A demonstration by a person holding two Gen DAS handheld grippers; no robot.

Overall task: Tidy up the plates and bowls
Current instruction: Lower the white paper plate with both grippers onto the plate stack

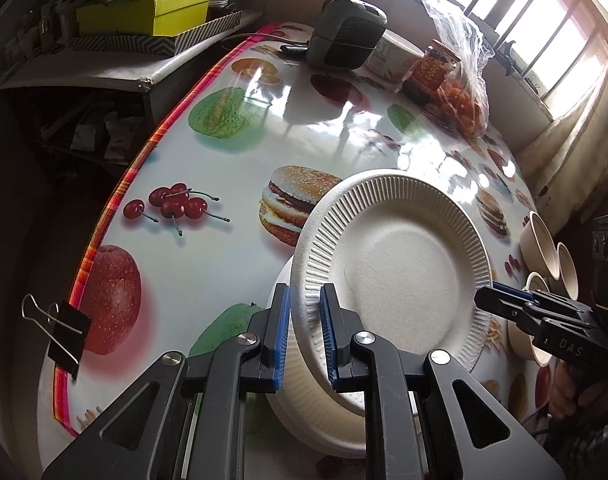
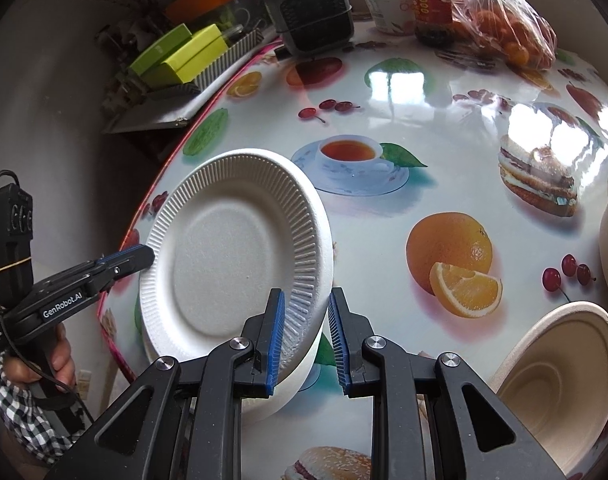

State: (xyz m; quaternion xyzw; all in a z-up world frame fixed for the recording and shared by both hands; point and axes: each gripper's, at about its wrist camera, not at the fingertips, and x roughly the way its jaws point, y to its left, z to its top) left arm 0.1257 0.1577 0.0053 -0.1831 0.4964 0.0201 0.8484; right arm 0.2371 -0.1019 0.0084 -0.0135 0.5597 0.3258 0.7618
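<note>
White ribbed paper plate (image 1: 396,268) tilted, raised on its edge over a stack of like white paper plates (image 1: 304,396) near the desk's left edge. Left gripper (image 1: 306,336): blue-padded fingers straddle the plate's near rim, one on each face, close on it; pinching the tilted plate. Right gripper (image 2: 306,340): fingers spread, the tilted plate's rim (image 2: 304,288) between them; left pad against the rim, right pad stands clear of it. In the left wrist view the right gripper's tip (image 1: 500,300) reaches the plate's right rim; in the right wrist view the left gripper's tip (image 2: 131,260) meets the plate's left rim.

Beige paper bowls (image 1: 544,252) grouped toward the desk's right edge; one large beige bowl (image 2: 564,380) lies tipped on its side, just right of the right gripper.

Desk (image 1: 207,264): glossy fruit-and-burger print cover, red plaid border. Black binder clip (image 1: 63,336) clamped on its left edge. Far edge: grey-black small heater (image 1: 344,36), white tub (image 1: 396,58), red-labelled jar (image 1: 434,68), clear plastic bag of oranges (image 1: 464,80). Beyond the left edge, yellow-green boxes (image 1: 143,8) on a shelf.
</note>
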